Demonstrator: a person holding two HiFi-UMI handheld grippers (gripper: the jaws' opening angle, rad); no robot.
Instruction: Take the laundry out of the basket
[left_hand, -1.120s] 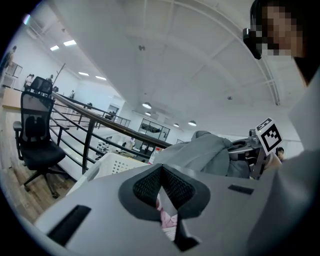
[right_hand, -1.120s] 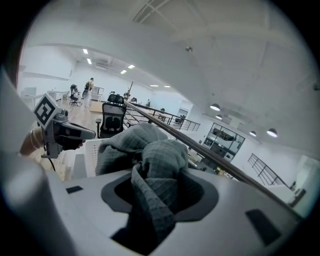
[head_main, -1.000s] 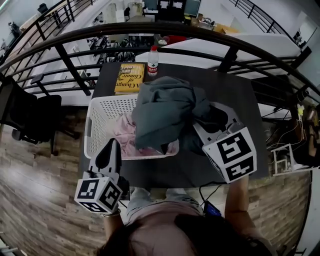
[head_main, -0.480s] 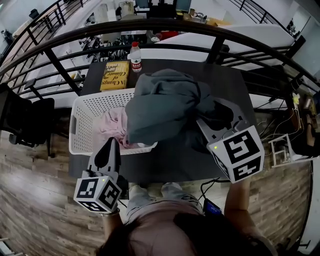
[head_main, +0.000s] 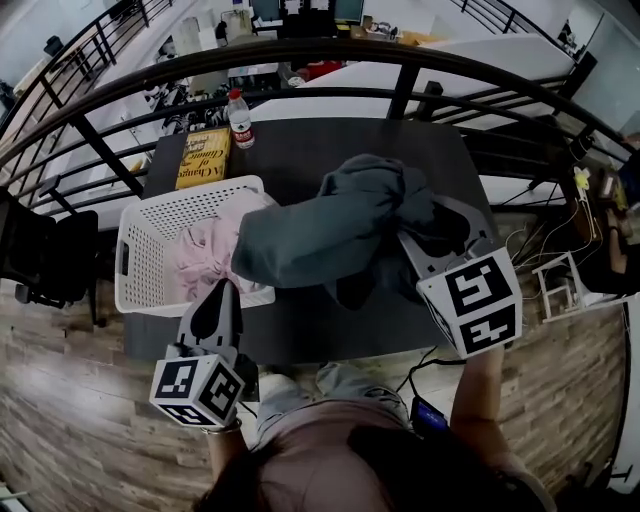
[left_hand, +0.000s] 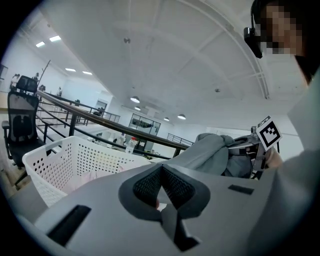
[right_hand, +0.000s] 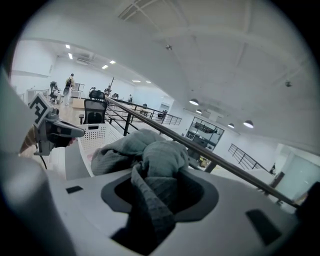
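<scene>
In the head view, the left gripper (head_main: 222, 292) hovers at the near edge of the dark table (head_main: 330, 150), just in front of the white basket (head_main: 150, 225). Its jaws are pressed together, with nothing between them. The right gripper (head_main: 437, 245) is at the right side, above the table, and its jaws pinch a grey garment (head_main: 320, 225). This garment stretches from the right gripper to the left, and its far end lies over the right rim of the basket. Pink laundry (head_main: 205, 250) lies inside the basket. A yellow book (head_main: 203, 158) and a bottle (head_main: 240, 118) are on the table behind the basket.

In the left gripper view, the two pads meet at their tips and hold nothing. The basket (left_hand: 65, 160) is at the left, and the grey garment (left_hand: 205, 152) hangs at the right, beside the other gripper.

In the right gripper view, a thick fold of the grey garment (right_hand: 145, 150) passes between the jaws, which are closed on it. The basket (right_hand: 102, 135) is seen further away at the left.
</scene>
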